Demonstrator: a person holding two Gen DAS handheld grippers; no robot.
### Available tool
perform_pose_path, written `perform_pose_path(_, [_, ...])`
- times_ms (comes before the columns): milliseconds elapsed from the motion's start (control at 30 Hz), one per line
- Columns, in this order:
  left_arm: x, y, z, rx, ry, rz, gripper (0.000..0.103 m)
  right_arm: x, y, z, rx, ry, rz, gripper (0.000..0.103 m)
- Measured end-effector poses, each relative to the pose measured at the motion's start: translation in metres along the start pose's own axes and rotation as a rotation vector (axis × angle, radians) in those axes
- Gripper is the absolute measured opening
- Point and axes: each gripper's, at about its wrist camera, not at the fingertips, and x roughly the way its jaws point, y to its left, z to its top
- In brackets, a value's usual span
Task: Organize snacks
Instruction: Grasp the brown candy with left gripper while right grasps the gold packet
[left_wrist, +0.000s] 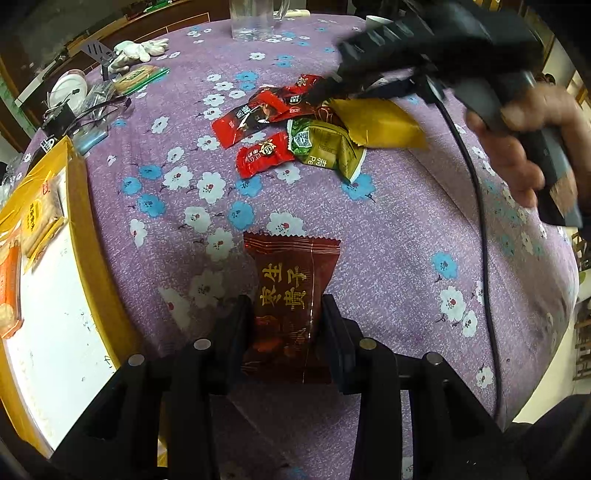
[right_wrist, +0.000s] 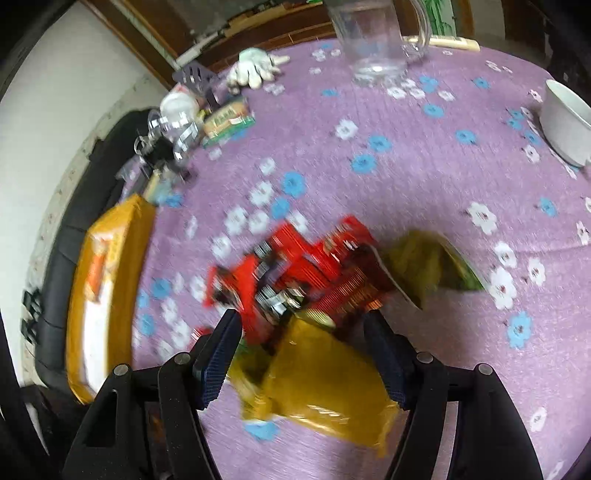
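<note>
A round table under a purple floral tablecloth (left_wrist: 388, 229) fills both wrist views. At its left edge sits a yellow-rimmed tray (left_wrist: 88, 236) with a white floor, several wrapped biscuits lying at its far end. Toward the table's far side stand a clear glass pitcher (right_wrist: 376, 40) and a white bowl (right_wrist: 565, 122), with a white glove (right_wrist: 255, 66) near the clutter by the far-left rim.

In the middle of the cloth lies a loose heap of snacks: a yellow packet (left_wrist: 376, 123), a green packet (left_wrist: 325, 147) touching it, and red candy wrappers (left_wrist: 258, 114) overlapping beside them.

The left gripper (left_wrist: 288, 317) is clamped on a dark red date-candy packet (left_wrist: 291, 295), held upright between its two black fingers, well apart from the heap and to the right of the tray.

The right gripper (right_wrist: 303, 343), held in a person's hand (left_wrist: 532, 147), sits over the heap with its jaws spread wide; the yellow packet lies between the blue-padded fingers (right_wrist: 218, 354), though motion blur hides whether they touch it.
</note>
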Motion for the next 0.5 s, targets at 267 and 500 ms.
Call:
perform_pose_path(267, [0.006,0.003,0.011,0.005,-0.009,-0.006,0.035,-0.030,-0.014,-0.063,0.034,0.023,0.081,0.072])
perform_pose_path(500, [0.011,-0.001,0.024,0.017,-0.025,0.001,0.037,-0.036,-0.002,-0.084,0.018,-0.006,-0.031,0.071])
